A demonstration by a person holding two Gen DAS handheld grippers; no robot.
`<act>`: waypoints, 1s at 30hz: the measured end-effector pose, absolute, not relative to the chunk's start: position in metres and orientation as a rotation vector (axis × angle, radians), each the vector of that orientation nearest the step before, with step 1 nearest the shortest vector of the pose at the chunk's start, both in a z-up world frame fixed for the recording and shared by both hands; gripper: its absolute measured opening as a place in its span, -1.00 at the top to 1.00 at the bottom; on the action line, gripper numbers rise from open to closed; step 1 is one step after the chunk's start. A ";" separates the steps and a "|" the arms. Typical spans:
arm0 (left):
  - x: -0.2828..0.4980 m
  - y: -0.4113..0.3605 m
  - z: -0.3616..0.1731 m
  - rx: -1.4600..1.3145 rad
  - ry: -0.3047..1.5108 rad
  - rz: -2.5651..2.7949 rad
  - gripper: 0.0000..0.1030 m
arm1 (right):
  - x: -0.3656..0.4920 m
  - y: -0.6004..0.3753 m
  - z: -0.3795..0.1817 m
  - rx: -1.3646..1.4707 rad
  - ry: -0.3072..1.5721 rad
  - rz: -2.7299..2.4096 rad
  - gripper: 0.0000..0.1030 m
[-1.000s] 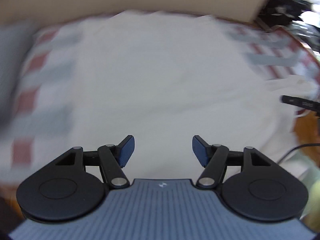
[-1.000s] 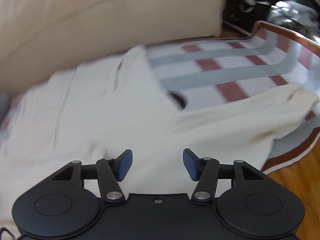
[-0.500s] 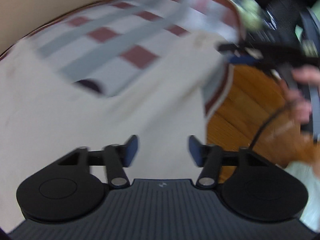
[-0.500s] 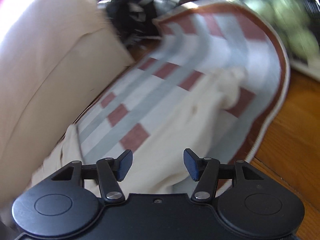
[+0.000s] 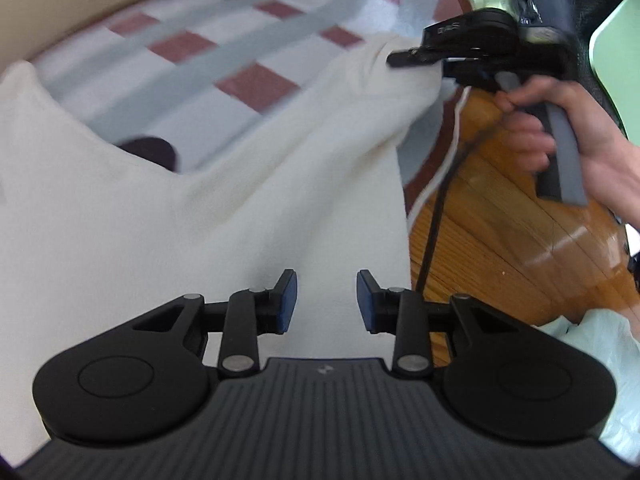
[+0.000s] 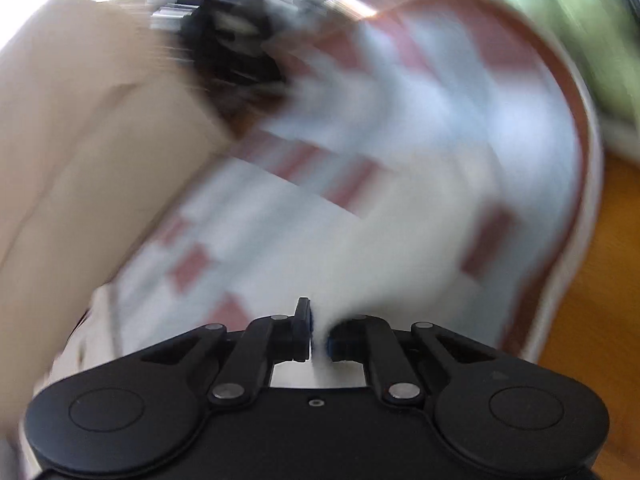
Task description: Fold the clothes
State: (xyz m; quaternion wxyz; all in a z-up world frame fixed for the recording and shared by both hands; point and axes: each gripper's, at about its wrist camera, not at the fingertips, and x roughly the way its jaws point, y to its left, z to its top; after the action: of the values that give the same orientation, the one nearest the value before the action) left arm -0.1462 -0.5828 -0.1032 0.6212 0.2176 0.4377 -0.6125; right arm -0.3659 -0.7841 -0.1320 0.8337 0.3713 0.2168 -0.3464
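Since half a second before, the right claw had gone from spread to pinched on the white garment, reaching the sleeve end that had lain ahead of it. The left claw had narrowed its gap slightly but was still spread and empty.

The checked rug covered the floor from 9 to 1 o'clock in the left view, with wooden floor at 3 to 4 o'clock and a beige sofa at 9 to 11 o'clock in the right view. The garment lay flat over the rug, its body spreading from directly under the left claw out toward 9 o'clock, one sleeve running up toward 1 o'clock. There the right claw, seen from the left camera, gripped the cuff, which was lifted off the rug. The person's hand held that tool's handle at 2 o'clock.

The step looked like folding the sleeve in over the body. To do it well, carry the cuff low and straight across toward 9 o'clock, keeping the fabric taut so no ridge forms, while the left claw presses or pins the shoulder line as a hinge. The right view was heavily blurred, so finer detail there could not be told.
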 end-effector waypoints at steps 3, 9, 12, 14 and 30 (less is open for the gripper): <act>-0.123 -0.561 -0.083 0.384 1.017 -1.328 0.37 | -0.349 -0.737 -0.086 0.603 0.409 -0.594 0.80; -0.082 -0.490 -0.045 0.287 0.870 -1.171 0.21 | -0.317 -0.656 -0.024 0.598 0.308 -0.286 0.80; -0.062 -0.436 -0.038 0.170 0.903 -1.063 0.12 | -0.296 -0.607 -0.008 0.570 0.325 -0.142 0.80; -0.056 -0.399 -0.042 0.106 0.926 -0.980 0.07 | -0.284 -0.568 -0.008 0.537 0.354 -0.054 0.79; -0.042 -0.317 -0.073 0.081 1.003 -0.710 0.07 | -0.277 -0.529 -0.062 0.432 0.876 -0.260 0.07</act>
State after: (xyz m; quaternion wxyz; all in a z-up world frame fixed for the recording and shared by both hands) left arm -0.0418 -0.3172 -0.0732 0.8162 0.0381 0.4705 -0.3332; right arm -0.2771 -0.5293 -0.0623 0.8750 0.2067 0.4198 -0.1244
